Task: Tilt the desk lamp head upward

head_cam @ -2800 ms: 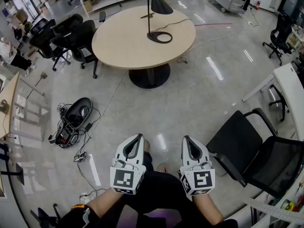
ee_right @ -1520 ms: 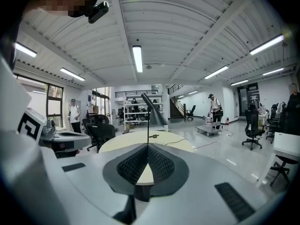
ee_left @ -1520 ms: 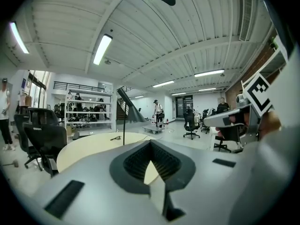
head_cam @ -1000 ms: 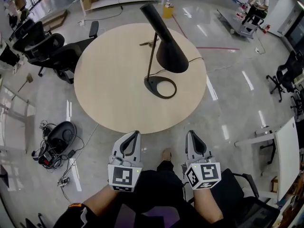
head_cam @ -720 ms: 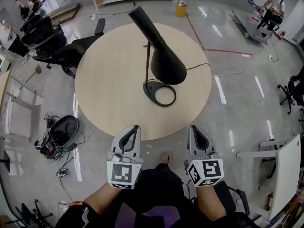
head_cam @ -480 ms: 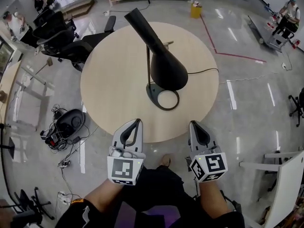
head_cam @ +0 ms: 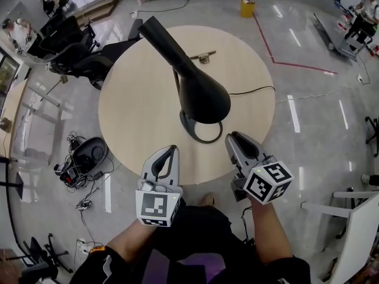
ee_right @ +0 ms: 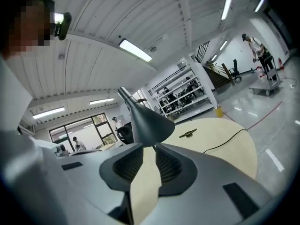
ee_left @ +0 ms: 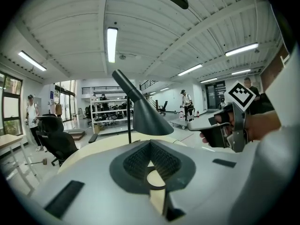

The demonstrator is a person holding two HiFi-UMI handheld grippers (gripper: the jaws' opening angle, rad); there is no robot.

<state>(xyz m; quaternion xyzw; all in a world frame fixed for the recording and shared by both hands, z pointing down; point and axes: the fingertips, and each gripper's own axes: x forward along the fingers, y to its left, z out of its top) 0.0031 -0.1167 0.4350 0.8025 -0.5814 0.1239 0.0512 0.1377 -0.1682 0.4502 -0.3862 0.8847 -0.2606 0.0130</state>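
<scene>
**While both grippers hung empty, the lamp head sloped downward**

Although both grippers reached over the near edge of the round bench (head_cam: 133,120), neither touched the black desk lamp (head_cam: 188,86); its cone-shaped head (head_cam: 204,100) stood ahead of them, wide mouth sloping down toward them and narrow end raised away. The lamp's ring base (head_cam: 185,125) lay just ahead and to the left of the right gripper (head_cam: 232,138); a cord (head_cam: 254,89) ran off across the bench ahead of that gripper. The left gripper (head_cam: 172,151) had its jaws closed tip to tip with nothing held; the right gripper's jaws stood a narrow gap apart, only bare bench showing between them; it sat to the left gripper's right, slightly further forward and angled toward the lamp.
</scene>
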